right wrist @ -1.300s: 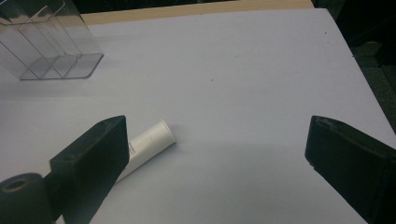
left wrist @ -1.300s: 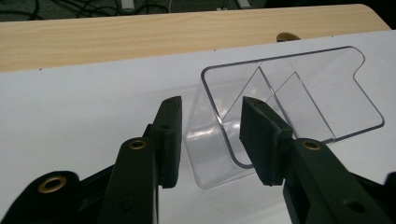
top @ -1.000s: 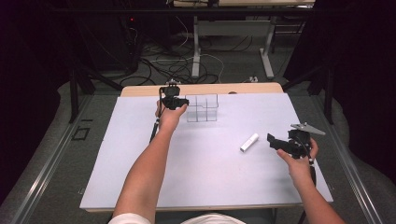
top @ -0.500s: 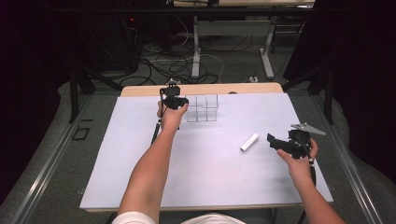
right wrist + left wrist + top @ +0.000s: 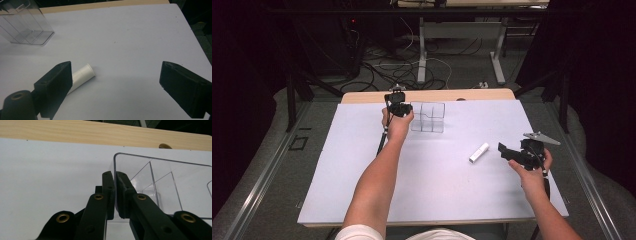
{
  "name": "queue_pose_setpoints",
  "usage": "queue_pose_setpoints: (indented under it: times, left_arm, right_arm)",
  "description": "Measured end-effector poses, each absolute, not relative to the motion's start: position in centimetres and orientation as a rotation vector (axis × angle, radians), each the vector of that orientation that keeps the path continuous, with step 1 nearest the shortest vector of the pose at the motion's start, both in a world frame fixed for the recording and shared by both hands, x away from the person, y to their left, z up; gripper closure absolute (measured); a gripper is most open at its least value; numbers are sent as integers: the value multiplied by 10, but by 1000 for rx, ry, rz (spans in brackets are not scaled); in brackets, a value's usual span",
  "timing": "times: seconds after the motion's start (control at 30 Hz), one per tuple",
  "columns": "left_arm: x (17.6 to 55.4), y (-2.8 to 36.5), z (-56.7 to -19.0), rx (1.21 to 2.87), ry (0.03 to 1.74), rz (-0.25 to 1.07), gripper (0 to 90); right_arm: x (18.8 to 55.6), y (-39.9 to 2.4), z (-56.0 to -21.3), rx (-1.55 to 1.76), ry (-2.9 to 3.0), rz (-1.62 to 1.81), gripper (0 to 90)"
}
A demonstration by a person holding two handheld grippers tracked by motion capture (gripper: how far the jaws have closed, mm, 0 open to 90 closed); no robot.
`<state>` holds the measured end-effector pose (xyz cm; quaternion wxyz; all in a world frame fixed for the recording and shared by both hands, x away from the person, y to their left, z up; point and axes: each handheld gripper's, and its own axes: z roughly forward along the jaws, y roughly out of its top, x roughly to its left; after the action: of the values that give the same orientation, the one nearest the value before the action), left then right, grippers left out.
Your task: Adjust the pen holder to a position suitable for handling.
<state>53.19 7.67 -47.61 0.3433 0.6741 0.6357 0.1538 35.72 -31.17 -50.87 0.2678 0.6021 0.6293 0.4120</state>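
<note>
From above, a white sheet (image 5: pixel 362 165) is covering a pale wooden table (image 5: pixel 362 96), smooth and matte, with a strip of bare wood showing at the far edge. A clear plastic box (image 5: pixel 428 117), square-cornered and split into compartments by thin see-through walls, is standing near that far edge. The left gripper (image 5: pixel 400 109), black and angular, is sitting at the box's left side in the person's left hand (image 5: pixel 396 126), the bare forearm stretching up from the bottom. Well apart on the right, a short white tube (image 5: pixel 479 152) is lying on its side on the sheet. The right gripper (image 5: pixel 512 151), topped by a grey three-cornered plate, is pointing at the tube from just beside it without touching.

In the left gripper view, the two black jaws, flat matte bars with brass-ringed rivets, are pressing together on the box's left wall (image 5: pixel 115 170); they have just been closing, and the thin rounded-corner wall is pinched between them. Beyond, the glossy dividers (image 5: pixel 152 178) are catching light, and the wood grain of the table (image 5: pixel 75 131) is running across the top.

In the right gripper view, the blocky black jaws are standing wide apart, having just been narrowing a little, with nothing between the pads. The tube (image 5: pixel 83 75), a smooth cylinder with a faint ring near its end, is lying on the sheet (image 5: pixel 125 37) partly behind the left-hand jaw. The clear box (image 5: pixel 25 23) is standing at the top left.
</note>
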Motion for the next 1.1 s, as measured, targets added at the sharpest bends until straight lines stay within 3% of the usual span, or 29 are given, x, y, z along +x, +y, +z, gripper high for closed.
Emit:
queue_pose_setpoints:
  times: [0.37,1.1]
  left_arm:
    - [525,86,-473,1757,1679,399,887]
    - [467,111,-471,1765,1693,347,886]
  right_arm:
    - [358,-311,-510,1627,1694,1109,107]
    - [358,-304,-509,1611,1716,1123,118]
